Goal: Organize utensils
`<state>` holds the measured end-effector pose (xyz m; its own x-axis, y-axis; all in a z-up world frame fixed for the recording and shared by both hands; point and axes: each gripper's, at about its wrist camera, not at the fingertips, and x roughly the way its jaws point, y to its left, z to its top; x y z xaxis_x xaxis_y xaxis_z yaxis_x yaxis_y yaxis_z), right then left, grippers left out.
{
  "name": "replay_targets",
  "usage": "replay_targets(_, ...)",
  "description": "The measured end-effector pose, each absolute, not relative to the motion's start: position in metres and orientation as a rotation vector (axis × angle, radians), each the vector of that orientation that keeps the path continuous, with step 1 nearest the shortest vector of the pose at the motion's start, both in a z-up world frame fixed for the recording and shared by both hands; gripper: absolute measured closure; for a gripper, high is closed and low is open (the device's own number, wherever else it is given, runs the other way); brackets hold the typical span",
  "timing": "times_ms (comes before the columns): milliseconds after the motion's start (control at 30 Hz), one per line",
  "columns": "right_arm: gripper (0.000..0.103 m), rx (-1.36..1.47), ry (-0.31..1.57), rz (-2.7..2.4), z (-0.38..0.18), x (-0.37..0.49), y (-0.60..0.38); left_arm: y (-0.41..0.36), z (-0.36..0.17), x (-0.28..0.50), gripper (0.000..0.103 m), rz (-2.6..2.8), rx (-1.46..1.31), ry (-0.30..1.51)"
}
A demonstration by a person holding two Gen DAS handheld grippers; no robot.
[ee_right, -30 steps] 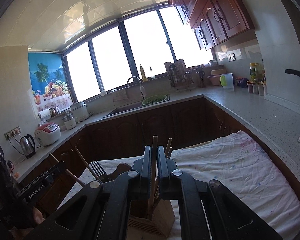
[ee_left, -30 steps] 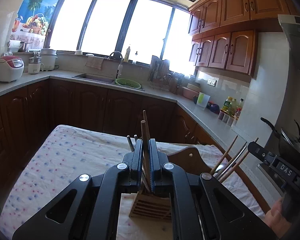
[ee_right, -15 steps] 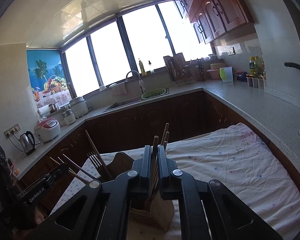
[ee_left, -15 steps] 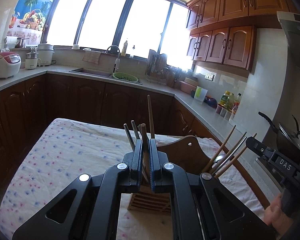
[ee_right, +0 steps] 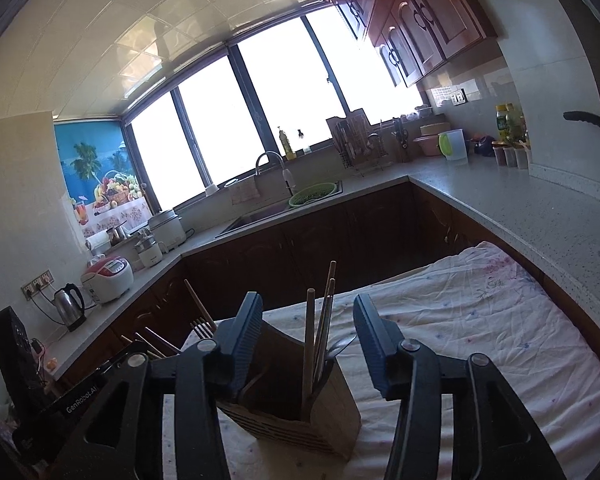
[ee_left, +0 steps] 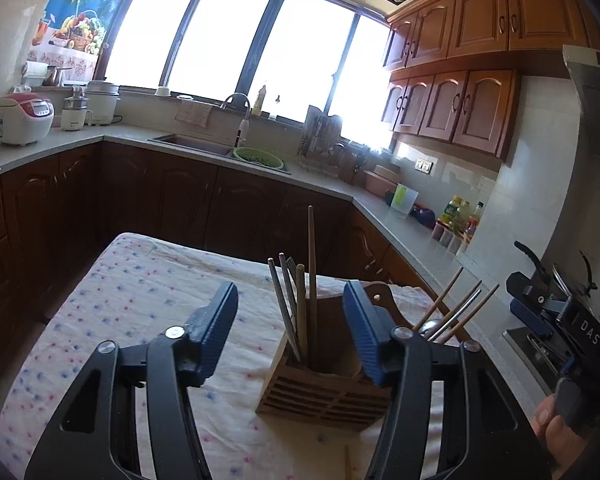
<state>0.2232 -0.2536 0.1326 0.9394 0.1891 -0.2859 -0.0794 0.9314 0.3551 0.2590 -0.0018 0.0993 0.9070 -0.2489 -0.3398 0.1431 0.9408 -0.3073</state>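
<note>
- Chopsticks: two wooden chopsticks (ee_left: pixel 311 280) stand in the wooden holder (ee_left: pixel 324 394) ahead of my left gripper (ee_left: pixel 290 328), one tall, one shorter; the right wrist view shows three wooden sticks (ee_right: pixel 309 344) upright in the same holder (ee_right: pixel 300 420).
- Beside them on the left in my left view lean thin metal handles (ee_left: pixel 286 300); I count about three, but they overlap and I cannot be sure.
- My left jaws have just been opening; they stand apart either side of the sticks, pads off them, gripping nothing.
- My right gripper (ee_right: pixel 306 344) likewise has just been opening; its jaws are spread, the sticks between them untouched.
- The holder sits on the flowered cloth (ee_left: pixel 140 300) near the table's near edge, toward its right side in the left view.
- Behind it a second, darker wooden holder (ee_left: pixel 380 300) carries slanting chopsticks (ee_left: pixel 460 308) and a fork (ee_right: pixel 202 326); my blue pads cover most of it, so its contents cannot be counted.
- A spoon bowl (ee_right: pixel 340 346) peeks from the near holder, its handle hidden.
- The holder's inner compartments are mostly out of sight.
- At the far right edge of the left view, my other hand's fingers (ee_left: pixel 556 432) are cut off.
</note>
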Motion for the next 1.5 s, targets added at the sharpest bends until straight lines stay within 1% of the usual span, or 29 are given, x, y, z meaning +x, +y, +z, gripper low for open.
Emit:
replay_targets(67,0.024,0.357,0.310,0.134,0.135,0.217,-0.256,0.001,0.099,0.249,0.038,-0.197,-0.283,0.379)
replay_targets(133,0.015,0.369,0.292,0.139,0.135,0.208,-0.259,0.004,0.095,0.238,0.029,-0.179,-0.281,0.372)
replay_targets(167,0.014,0.373,0.287,0.139,0.134,0.204,-0.259,0.005,0.092,0.232,0.026,-0.162,-0.279,0.370)
replay_targets(200,0.013,0.375,0.285,0.140,0.131,0.200,-0.260,0.006,0.089,0.225,0.019,-0.146,-0.281,0.370)
replay_targets(233,0.010,0.377,0.288,0.138,0.128,0.195,-0.260,0.008,0.086,0.218,0.014,-0.136,-0.287,0.369)
replay_targets(267,0.008,0.375,0.290,0.133,0.125,0.191,-0.260,0.011,0.083,0.212,0.014,-0.130,-0.294,0.368)
replay_targets(400,0.007,0.344,0.312,0.127,0.106,0.170,-0.254,0.018,0.067,0.191,0.011,-0.113,-0.308,0.397)
replay_targets(533,0.007,0.320,0.330,0.135,0.091,0.146,-0.249,0.020,0.055,0.168,0.010,-0.100,-0.292,0.411)
replay_targets(667,0.004,0.314,0.308,0.124,0.081,0.119,-0.248,0.015,0.046,0.146,0.009,-0.080,-0.256,0.416)
replay_targets(800,0.002,0.310,0.289,0.120,0.075,0.096,-0.248,0.012,0.037,0.122,0.005,-0.036,-0.192,0.410)
replay_targets(1100,0.001,0.272,0.282,0.079,0.054,0.052,-0.245,0.020,0.034,0.083,0.005,-0.032,-0.140,0.367)
replay_targets(1267,0.000,0.247,0.266,0.086,0.062,0.042,-0.241,0.015,0.051,0.062,0.005,-0.021,-0.096,0.294)
replay_targets(1333,0.000,0.215,0.235,0.085,0.073,0.035,-0.237,0.014,0.061,0.050,0.000,-0.018,-0.082,0.244)
replay_targets(1367,0.000,0.191,0.211,0.078,0.079,0.029,-0.234,0.013,0.065,0.046,0.000,-0.014,-0.074,0.226)
replay_targets(1433,0.000,0.139,0.146,0.060,0.092,0.016,-0.227,0.010,0.065,0.041,0.000,-0.025,-0.048,0.232)
replay_targets(1500,0.000,0.104,0.120,0.057,0.098,0.009,-0.222,0.007,0.058,0.039,0.000,-0.024,-0.023,0.245)
